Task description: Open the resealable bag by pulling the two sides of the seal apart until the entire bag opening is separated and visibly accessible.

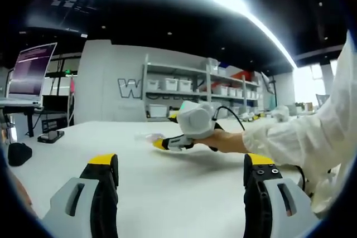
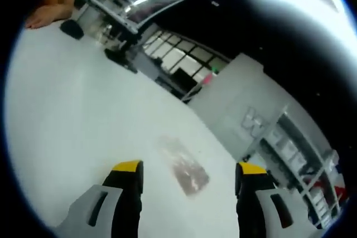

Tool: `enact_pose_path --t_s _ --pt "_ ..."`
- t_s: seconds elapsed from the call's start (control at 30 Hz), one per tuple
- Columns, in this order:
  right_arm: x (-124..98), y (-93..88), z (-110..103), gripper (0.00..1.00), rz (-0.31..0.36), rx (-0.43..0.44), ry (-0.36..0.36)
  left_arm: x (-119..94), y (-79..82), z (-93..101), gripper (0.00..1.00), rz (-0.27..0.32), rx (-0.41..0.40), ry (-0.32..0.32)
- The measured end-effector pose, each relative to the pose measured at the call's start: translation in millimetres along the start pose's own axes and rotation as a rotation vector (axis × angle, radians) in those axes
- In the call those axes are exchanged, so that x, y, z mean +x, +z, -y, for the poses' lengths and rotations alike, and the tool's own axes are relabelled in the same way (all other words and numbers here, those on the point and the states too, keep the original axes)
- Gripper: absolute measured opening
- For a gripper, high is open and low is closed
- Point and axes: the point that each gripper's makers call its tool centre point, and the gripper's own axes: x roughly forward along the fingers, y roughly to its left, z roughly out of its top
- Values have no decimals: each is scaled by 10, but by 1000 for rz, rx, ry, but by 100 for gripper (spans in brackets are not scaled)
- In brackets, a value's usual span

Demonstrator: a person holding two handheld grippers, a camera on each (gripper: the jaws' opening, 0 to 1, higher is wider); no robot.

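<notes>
Two claws gape empty: left claw (image 1: 181, 174), right claw (image 2: 189, 175). Blurry clear resealable plastic bag (image 2: 183, 165) lies flat on white tabletop (image 2: 72, 121); its seal is indistinct. Wall lettering is cut off.

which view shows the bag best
The right gripper view: the bag lies flat on the table between its open jaws. In the left gripper view it is a faint patch beyond the right gripper.

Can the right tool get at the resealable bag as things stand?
Probably yes. In the right gripper view the resealable bag lies flat on the white table, just ahead of the open right tool, with nothing between its jaws and the bag.
</notes>
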Motion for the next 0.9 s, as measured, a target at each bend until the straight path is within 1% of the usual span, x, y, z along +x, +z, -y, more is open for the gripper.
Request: enact_pose_path --t_s 0.17,0.33,0.5,0.77,0.9 --pt "56 25 -15 66 -3 -1 0 21 -11 -4 91 -3 -1 -3" --pt "112 76 -59 66 9 -11 5 29 -12 -34 91 3 -6 3" --pt "158 116 -80 65 19 14 7 36 -22 -61 91 -1 -7 5" --pt "221 112 -120 65 15 54 12 52 -38 -59 91 -10 -4 -2" --pt "253 106 -119 65 14 64 10 42 -20 -54 91 -6 -6 -4"
